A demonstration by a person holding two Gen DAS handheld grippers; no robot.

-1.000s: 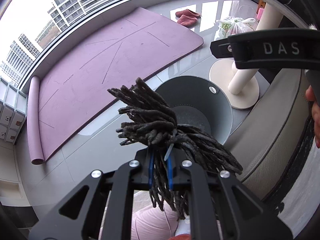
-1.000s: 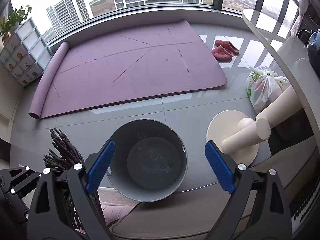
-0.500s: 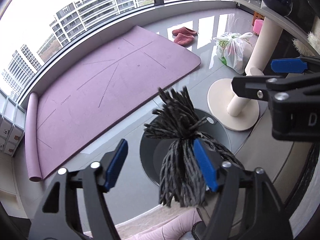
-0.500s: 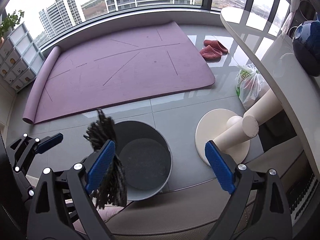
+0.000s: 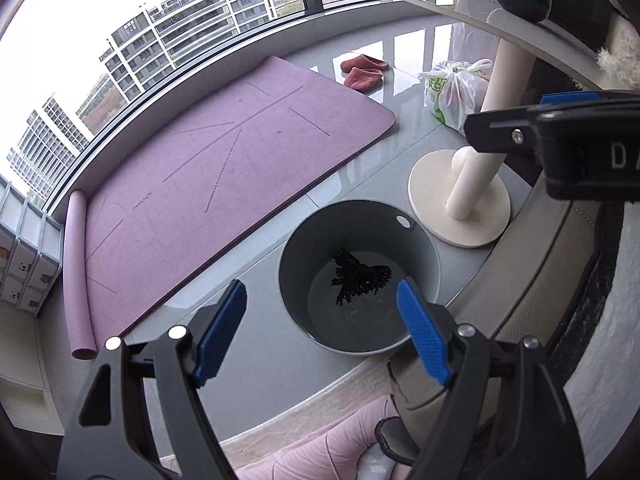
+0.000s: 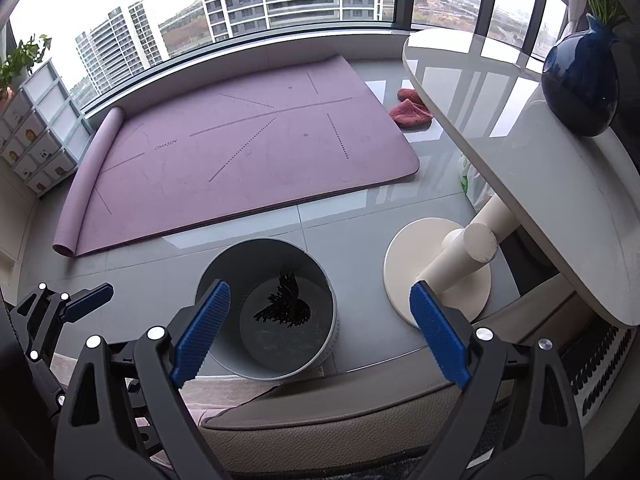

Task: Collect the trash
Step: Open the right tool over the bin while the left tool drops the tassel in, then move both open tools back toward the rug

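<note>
Glossy grey tiles (image 5: 280,352), round bin (image 5: 296,280), shaggy black tassel (image 5: 358,276) inside

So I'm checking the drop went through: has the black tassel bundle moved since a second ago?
Yes. The black tassel bundle left the left hand-held gripper and dropped down into the grey bin, now lying on its bottom.

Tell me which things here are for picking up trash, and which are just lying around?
For the job:
- black stringy bundle, lying in the bin
- grey bin
- left gripper, jaws open
- right gripper, jaws open

Just lying about:
- purple mat
- red slippers
- plastic bag
- white table
- blue vase
</note>
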